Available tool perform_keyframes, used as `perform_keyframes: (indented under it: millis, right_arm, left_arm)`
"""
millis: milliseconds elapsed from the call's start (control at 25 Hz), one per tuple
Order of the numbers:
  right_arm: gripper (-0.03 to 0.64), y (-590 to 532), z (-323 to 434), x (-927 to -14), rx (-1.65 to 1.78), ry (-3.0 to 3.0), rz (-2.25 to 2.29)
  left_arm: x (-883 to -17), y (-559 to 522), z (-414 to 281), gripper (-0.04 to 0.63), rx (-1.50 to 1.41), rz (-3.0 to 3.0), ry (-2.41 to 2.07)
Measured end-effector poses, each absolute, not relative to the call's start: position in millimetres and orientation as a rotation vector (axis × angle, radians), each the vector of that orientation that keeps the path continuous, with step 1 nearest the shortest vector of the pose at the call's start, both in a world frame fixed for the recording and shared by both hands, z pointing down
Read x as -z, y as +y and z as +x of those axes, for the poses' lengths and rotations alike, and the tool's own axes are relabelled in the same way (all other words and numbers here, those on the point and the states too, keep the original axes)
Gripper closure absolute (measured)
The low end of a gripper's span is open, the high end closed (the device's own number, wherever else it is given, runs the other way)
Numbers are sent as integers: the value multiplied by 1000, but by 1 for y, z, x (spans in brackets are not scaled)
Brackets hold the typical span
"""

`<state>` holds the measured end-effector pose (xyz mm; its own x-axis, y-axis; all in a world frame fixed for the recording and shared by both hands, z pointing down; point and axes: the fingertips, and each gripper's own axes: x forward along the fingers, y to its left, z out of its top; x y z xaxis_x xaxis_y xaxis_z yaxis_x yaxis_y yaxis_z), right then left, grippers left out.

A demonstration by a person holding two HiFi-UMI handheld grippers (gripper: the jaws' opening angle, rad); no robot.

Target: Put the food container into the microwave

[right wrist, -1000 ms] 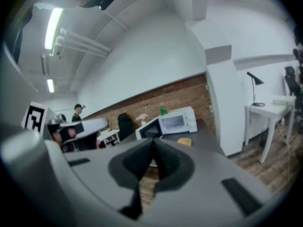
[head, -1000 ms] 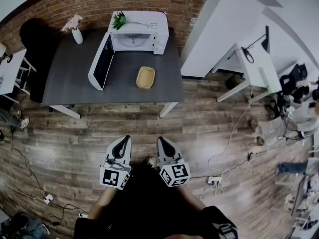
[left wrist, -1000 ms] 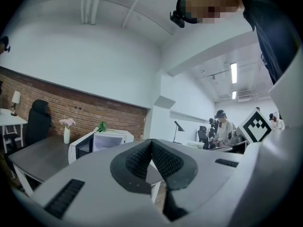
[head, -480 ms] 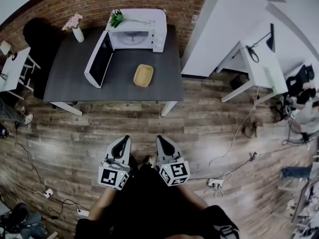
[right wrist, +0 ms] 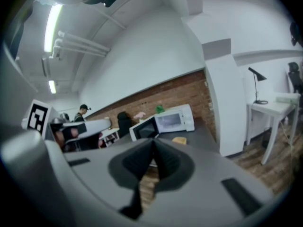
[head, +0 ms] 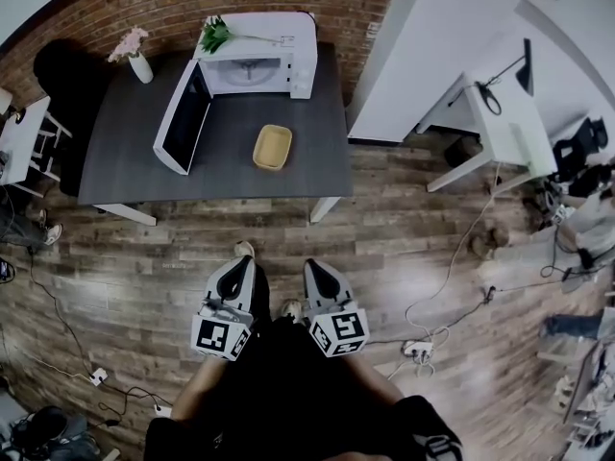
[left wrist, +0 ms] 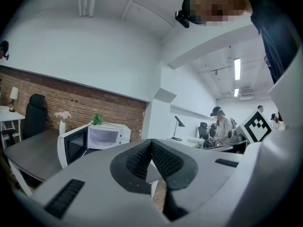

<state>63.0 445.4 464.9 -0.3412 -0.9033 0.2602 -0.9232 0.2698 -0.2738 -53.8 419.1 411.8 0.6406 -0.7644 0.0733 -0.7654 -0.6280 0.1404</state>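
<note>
- Head view: the left gripper (head: pixel 239 267) and the right gripper (head: pixel 316 268) were held side by side over the wooden floor (head: pixel 404 248), short of the front edge of the table (head: pixel 125 166) and well apart from it.
- Head view: the food container (head: pixel 272 147) lay on the table right of centre, between the microwave (head: pixel 258 60) and the front edge. It was well ahead of both grippers and touched by neither.
- Head view: the microwave stood at the back edge, toward the back right corner, with its door (head: pixel 180 120) swung open to the left. A vase (head: pixel 140 66) stood near the back left corner.
- Left gripper view: the jaws of the left gripper (left wrist: pixel 151 146) were clenched pad to pad with nothing between them. The microwave (left wrist: pixel 106 136) showed far ahead, left of the jaw tips. The container could not be made out here.
- Right gripper view: the jaws of the right gripper (right wrist: pixel 152 145) met at their tips and were empty. The food container (right wrist: pixel 179 140) lay on the table (right wrist: pixel 204 135) beyond the tips and slightly right of them, in front of the microwave (right wrist: pixel 174 119).
</note>
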Motion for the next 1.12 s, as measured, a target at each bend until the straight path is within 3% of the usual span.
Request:
perform_keyframes:
  millis: [1120]
  right_arm:
    - [584,193,28,-494,-706,-2173,1921]
  left_arm:
    - [-475,152,-80,560,-170,2655,-998]
